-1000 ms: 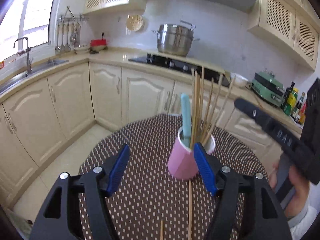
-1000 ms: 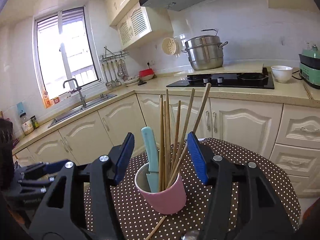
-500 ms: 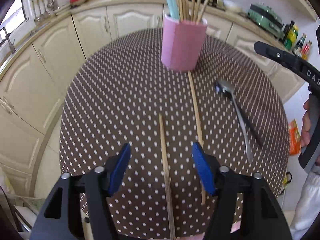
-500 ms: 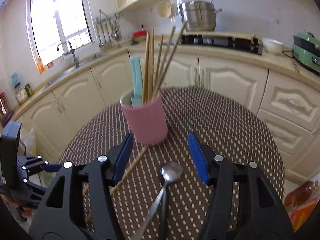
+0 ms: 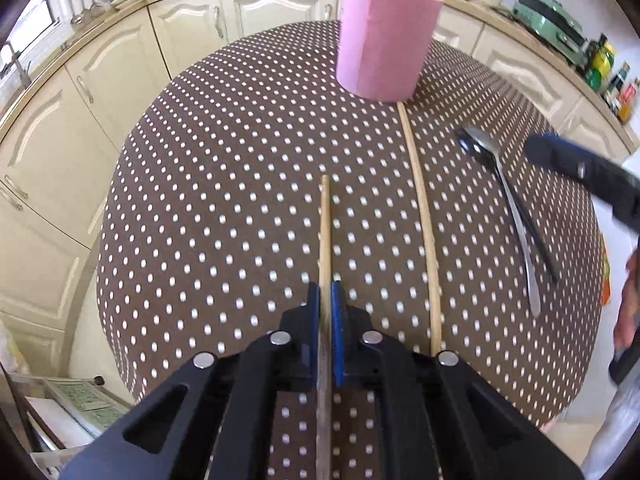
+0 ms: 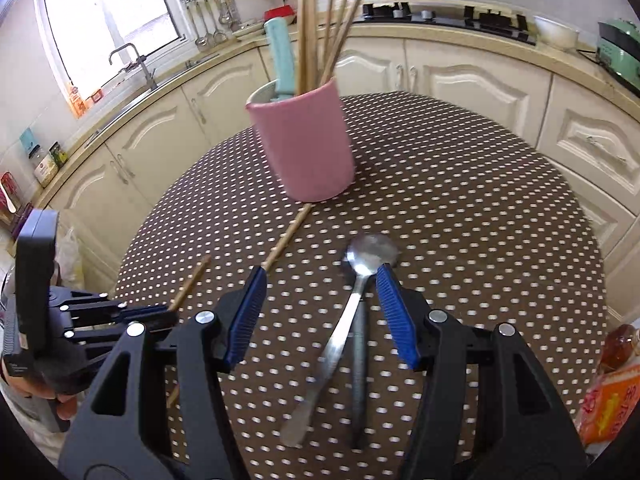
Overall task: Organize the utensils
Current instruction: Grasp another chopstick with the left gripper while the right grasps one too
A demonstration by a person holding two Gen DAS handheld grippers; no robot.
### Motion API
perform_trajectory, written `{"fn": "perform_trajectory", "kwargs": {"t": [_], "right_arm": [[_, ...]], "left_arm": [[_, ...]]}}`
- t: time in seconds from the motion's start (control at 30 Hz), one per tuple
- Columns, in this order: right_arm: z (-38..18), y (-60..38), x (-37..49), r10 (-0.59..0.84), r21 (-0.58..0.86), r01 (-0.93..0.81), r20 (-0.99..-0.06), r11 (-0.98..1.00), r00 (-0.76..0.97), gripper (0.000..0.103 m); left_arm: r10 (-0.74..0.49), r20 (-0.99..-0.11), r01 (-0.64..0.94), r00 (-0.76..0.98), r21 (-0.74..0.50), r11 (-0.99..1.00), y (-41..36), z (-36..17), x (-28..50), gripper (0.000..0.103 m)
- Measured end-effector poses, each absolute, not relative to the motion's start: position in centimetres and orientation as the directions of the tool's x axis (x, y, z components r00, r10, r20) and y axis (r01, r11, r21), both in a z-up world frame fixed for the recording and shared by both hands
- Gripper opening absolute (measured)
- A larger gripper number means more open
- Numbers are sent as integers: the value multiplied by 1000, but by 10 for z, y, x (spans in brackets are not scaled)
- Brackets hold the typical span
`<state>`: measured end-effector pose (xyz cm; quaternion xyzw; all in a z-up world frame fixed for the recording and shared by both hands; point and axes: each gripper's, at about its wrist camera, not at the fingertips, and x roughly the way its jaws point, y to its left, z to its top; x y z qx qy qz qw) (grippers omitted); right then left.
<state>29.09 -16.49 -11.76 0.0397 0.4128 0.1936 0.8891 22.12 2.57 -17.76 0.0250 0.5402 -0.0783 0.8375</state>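
Observation:
A pink utensil cup (image 5: 386, 36) stands at the far side of the dotted table (image 5: 224, 184), holding several chopsticks and a teal handle (image 6: 282, 60). My left gripper (image 5: 326, 300) is shut on a wooden chopstick (image 5: 325, 228) lying on the table; it also shows in the right wrist view (image 6: 154, 314). A second chopstick (image 5: 420, 208) lies to its right, its far end at the cup's base. My right gripper (image 6: 320, 304) is open, its jaws either side of a metal spoon (image 6: 352, 300) on the table. The cup also shows in the right wrist view (image 6: 308, 148).
Cream kitchen cabinets (image 5: 80, 80) and a counter curve around the table's far side. A green appliance (image 5: 548, 20) and bottles (image 5: 612, 80) stand at the counter's right. A sink and tap (image 6: 128, 60) sit under the window. An orange packet (image 6: 608, 404) lies below the table's right edge.
My left gripper has lowered and closed on the near chopstick. My right gripper has come down over the spoon, still open.

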Motion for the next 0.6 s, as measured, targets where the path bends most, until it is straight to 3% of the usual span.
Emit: {"fn": "perform_trajectory", "kwargs": {"t": [0.47,0.53,0.6], "right_arm": [[-151,-86,338,303,165,-337,-859,927,413,57],[-154,-78,342,276,129,-351,-870,927,409,53],[-154,-72,344,235,67,-382,-880,922,413,35]], "left_arm": [[-146,-865,39,480,-145,989,52,-162,291,6],[-149,-861,37,487,-150,988,55,-159,294,6],[-152,-858,35,491,-156,987,55,-158,296,6]]}}
